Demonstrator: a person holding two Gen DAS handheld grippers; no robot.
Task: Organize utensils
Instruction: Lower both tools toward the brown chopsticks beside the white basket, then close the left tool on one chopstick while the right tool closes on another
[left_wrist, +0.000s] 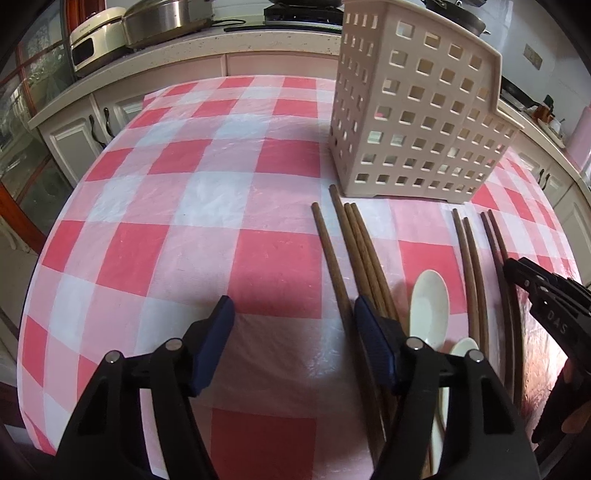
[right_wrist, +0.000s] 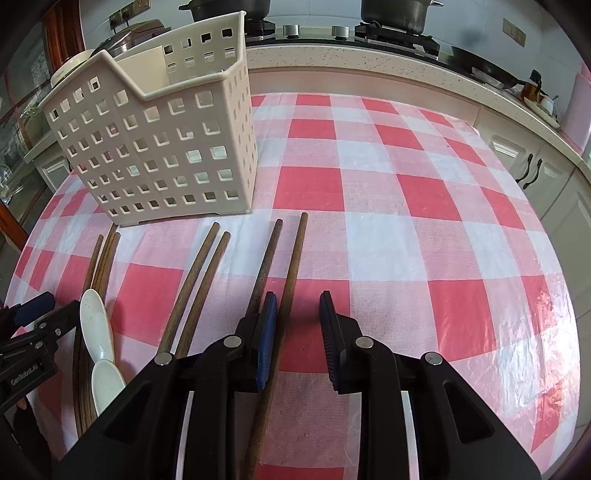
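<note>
Risk: right gripper (right_wrist: 297, 312), jaws narrow with one chopstick (right_wrist: 293, 266) loose between them, could pinch its twin just left, while left gripper (left_wrist: 293, 321), half-open and empty, sits left of its chopsticks (left_wrist: 364, 251), holder (right_wrist: 155, 147) ahead.

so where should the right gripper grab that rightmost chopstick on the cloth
Take the rightmost chopstick across its thin shaft, coming down from above. It lies flat on the checked tablecloth, its far end toward the utensil basket, and already runs between the right gripper pads, with clear cloth on its right.
</note>
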